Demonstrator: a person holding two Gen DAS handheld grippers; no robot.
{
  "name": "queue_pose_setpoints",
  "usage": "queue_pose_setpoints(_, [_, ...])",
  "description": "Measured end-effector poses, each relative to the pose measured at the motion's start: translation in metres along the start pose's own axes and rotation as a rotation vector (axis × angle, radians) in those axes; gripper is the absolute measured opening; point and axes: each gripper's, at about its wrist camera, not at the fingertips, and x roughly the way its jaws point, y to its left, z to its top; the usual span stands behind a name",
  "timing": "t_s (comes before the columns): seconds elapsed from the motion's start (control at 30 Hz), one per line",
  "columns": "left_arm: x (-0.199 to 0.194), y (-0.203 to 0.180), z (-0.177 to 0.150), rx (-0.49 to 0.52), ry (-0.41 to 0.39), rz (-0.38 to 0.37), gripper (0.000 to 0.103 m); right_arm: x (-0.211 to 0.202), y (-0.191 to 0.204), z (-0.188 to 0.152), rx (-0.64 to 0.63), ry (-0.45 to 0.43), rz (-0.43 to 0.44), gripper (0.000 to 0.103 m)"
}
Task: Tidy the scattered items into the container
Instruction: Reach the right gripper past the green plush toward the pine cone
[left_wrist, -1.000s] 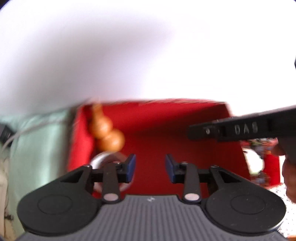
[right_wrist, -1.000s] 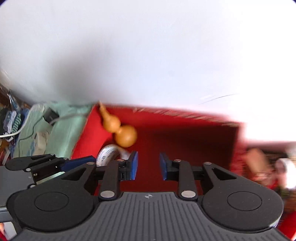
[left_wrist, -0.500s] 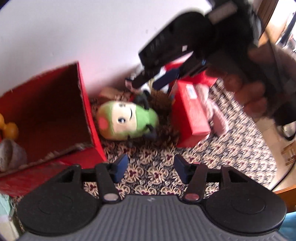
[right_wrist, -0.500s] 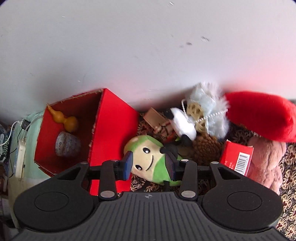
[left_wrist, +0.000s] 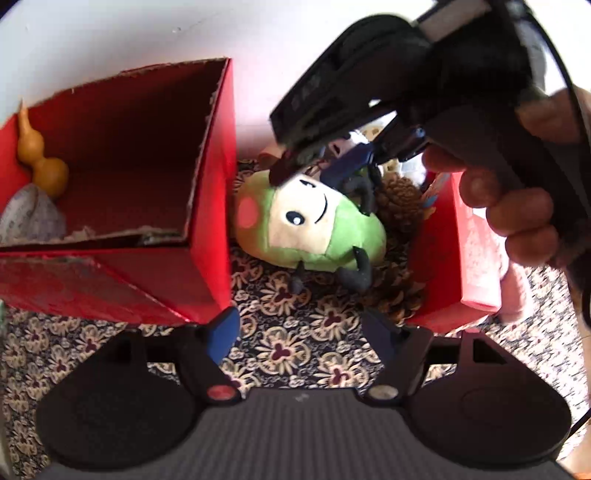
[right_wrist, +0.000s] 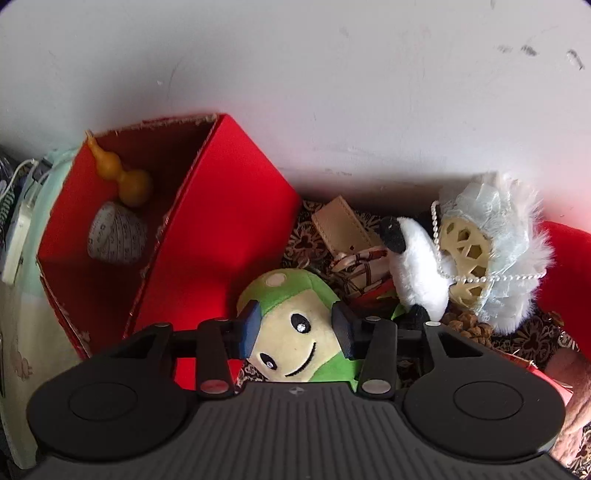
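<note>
Hovering above the green plush toy (right_wrist: 295, 332), the right claw (right_wrist: 297, 330) has its jaws spread on both sides of the toy's face, not pressing it; the toy lies on the patterned cloth (left_wrist: 295, 332), just right of the red box (left_wrist: 207, 206); inside the box, at its far left, rest a yellow gourd (right_wrist: 123, 175) and a grey ball (right_wrist: 116, 240); the left claw (left_wrist: 301, 332) stays near, wide open and empty; a pine cone (left_wrist: 400, 199) lies right of the toy.

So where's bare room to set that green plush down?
Inside the red box, right of the gourd and patterned ball. Also bare cloth before the left gripper. Crowded around the green plush.
</note>
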Motion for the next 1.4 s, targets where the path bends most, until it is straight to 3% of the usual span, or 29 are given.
queue_pose_setpoints(0.27, [-0.003,-0.001,-0.018,0.015,0.035,-0.009,0.077,-0.011,0.0,-0.015,0.003,0.097,0.141,0.046])
queue_pose_setpoints(0.47, [0.0,-0.014,-0.017,0.084,0.05,-0.064,0.081,-0.054,-0.016,-0.034,0.029,-0.025,0.1,0.049])
queue_pose_setpoints(0.53, [0.002,-0.021,-0.016,0.113,0.058,-0.087,0.081,-0.057,-0.021,-0.041,0.012,0.01,0.104,0.05])
queue_pose_setpoints(0.67, [0.005,-0.033,-0.014,0.17,0.073,-0.132,0.081,-0.044,-0.016,-0.058,-0.1,0.119,0.055,0.051])
queue_pose_setpoints(0.77, [0.013,-0.054,-0.016,0.268,0.075,-0.144,0.081,-0.03,-0.005,-0.067,-0.212,0.172,0.001,0.054])
queue_pose_setpoints(0.87, [0.018,-0.073,-0.018,0.341,0.057,-0.139,0.084,-0.015,0.004,-0.066,-0.291,0.191,-0.032,0.063])
queue_pose_setpoints(0.97, [0.029,-0.085,-0.02,0.38,0.042,-0.103,0.084,-0.004,0.013,-0.065,-0.376,0.203,-0.057,0.063])
queue_pose_setpoints(1.23, [0.046,-0.092,-0.026,0.375,0.04,-0.077,0.057,0.017,0.028,-0.057,-0.575,0.343,-0.115,0.063])
queue_pose_setpoints(1.4, [0.044,-0.103,-0.037,0.397,0.048,-0.11,0.061,0.026,0.038,-0.063,-0.731,0.44,-0.168,0.068])
